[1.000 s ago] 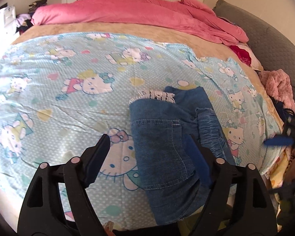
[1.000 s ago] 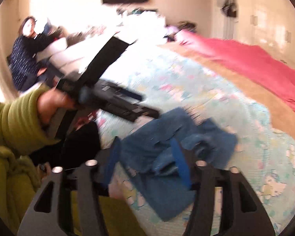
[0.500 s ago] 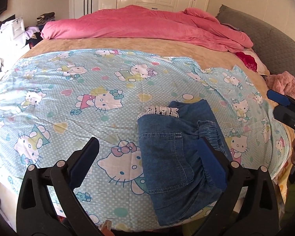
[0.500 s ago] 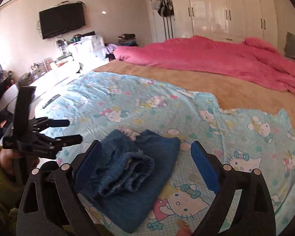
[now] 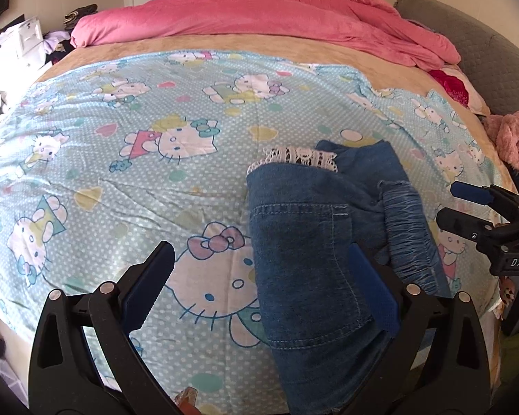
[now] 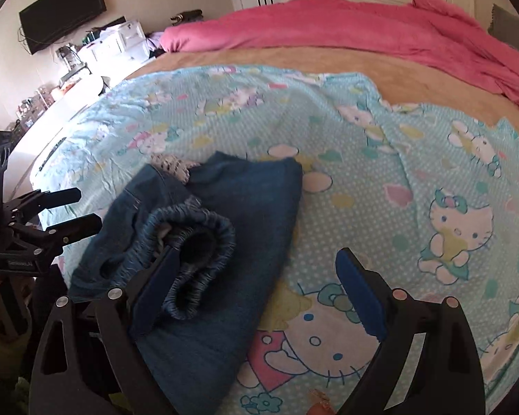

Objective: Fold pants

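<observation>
The blue denim pants (image 5: 304,242) lie folded into a compact bundle near the front edge of the bed, with a white lace hem (image 5: 299,156) at the far end and the gathered elastic waistband (image 6: 197,242) rolled open on one side. My left gripper (image 5: 259,283) is open and empty just in front of the bundle. My right gripper (image 6: 256,283) is open and empty, hovering over the bundle's near end (image 6: 225,242). The right gripper also shows in the left wrist view (image 5: 494,221), and the left gripper shows in the right wrist view (image 6: 41,218).
The bed is covered by a light blue Hello Kitty sheet (image 5: 155,138) over a tan blanket (image 5: 225,43). A pink duvet (image 5: 276,14) is heaped at the back. A grey headboard (image 5: 484,55) and pink fuzzy clothes (image 5: 508,135) are at the right. Drawers (image 6: 121,41) stand at the left.
Both grippers have steadied and drawn back toward the bed's front edge. The right gripper swung round to face the folded pants. The pants have not moved.
</observation>
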